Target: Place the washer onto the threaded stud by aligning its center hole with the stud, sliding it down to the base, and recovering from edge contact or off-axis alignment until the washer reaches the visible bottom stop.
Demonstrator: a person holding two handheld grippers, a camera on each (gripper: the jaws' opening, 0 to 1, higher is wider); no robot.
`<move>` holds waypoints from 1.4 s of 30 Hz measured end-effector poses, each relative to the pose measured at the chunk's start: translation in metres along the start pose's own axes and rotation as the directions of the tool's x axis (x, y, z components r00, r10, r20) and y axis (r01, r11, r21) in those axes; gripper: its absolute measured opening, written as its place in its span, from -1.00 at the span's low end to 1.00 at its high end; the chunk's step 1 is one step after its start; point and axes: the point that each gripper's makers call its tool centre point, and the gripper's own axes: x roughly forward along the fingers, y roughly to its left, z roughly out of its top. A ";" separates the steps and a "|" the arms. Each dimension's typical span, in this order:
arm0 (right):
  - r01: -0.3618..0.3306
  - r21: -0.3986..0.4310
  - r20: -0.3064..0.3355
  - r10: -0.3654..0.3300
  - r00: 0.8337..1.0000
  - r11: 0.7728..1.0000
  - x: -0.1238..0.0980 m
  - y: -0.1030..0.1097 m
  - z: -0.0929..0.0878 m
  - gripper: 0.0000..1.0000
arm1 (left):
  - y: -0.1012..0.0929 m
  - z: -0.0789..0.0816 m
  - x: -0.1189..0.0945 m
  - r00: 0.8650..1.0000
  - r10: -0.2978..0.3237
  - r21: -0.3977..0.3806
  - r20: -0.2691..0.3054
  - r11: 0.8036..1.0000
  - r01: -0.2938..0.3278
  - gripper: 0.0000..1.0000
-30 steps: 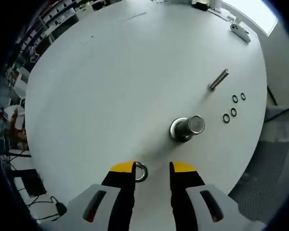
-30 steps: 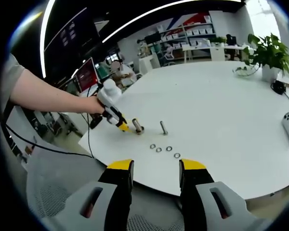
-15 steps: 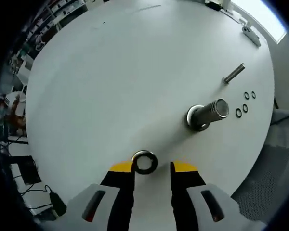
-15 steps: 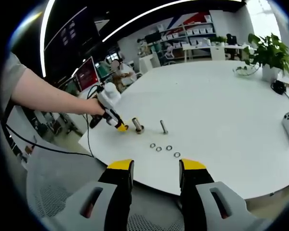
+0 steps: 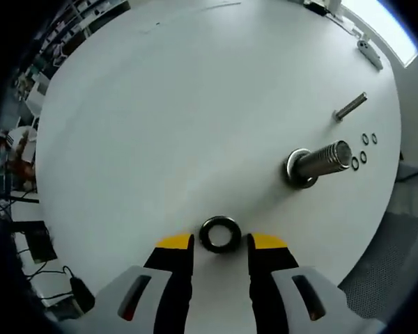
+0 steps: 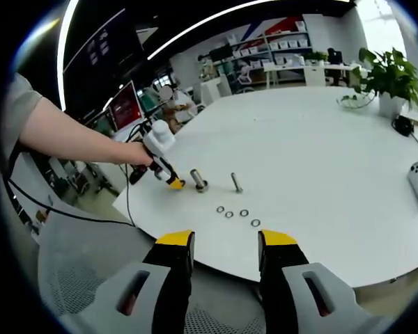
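With the left tongs (image 5: 220,243) spread wide either side of the washer (image 5: 219,234) lying flat on the tabletop (image 5: 181,111), close squarely on its rim, then carry it toward 2 o'clock to the threaded stud (image 5: 319,161); right tongs (image 6: 218,243) idle, spread and empty.

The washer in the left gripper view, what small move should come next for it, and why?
Probably close the left gripper on the washer first. The washer lies flat on the white table just ahead of the open jaws, not yet gripped, and the threaded stud stands apart from it, further off to the right.
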 end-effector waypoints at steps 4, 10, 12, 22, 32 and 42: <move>-0.001 -0.002 -0.004 0.001 1.000 1.000 0.000 0.000 0.000 -0.24 | 0.001 0.002 0.000 1.000 -0.008 -0.007 0.001 1.000 0.008 -0.42; -0.003 -0.002 -0.006 0.003 1.000 1.000 0.000 0.001 -0.001 -0.24 | 0.000 0.001 0.002 1.000 -0.017 0.019 -0.018 1.000 0.018 -0.39; -0.003 -0.001 -0.007 0.003 1.000 1.000 0.000 0.001 -0.001 -0.24 | 0.000 0.001 0.002 1.000 -0.013 0.021 -0.020 1.000 0.013 -0.38; 0.002 0.003 -0.007 -0.002 1.000 1.000 0.000 0.000 -0.002 -0.25 | 0.001 0.002 0.001 0.999 -0.011 0.015 -0.038 1.000 0.011 -0.42; -0.003 -0.006 -0.013 0.003 1.000 1.000 0.000 0.001 -0.002 -0.25 | 0.000 0.002 0.001 1.000 -0.007 0.024 -0.022 1.000 0.008 -0.59; 0.000 -0.006 -0.012 0.000 1.000 1.000 0.000 0.001 -0.002 -0.25 | -0.008 -0.004 0.000 0.999 -0.014 0.061 -0.046 0.998 0.017 -0.60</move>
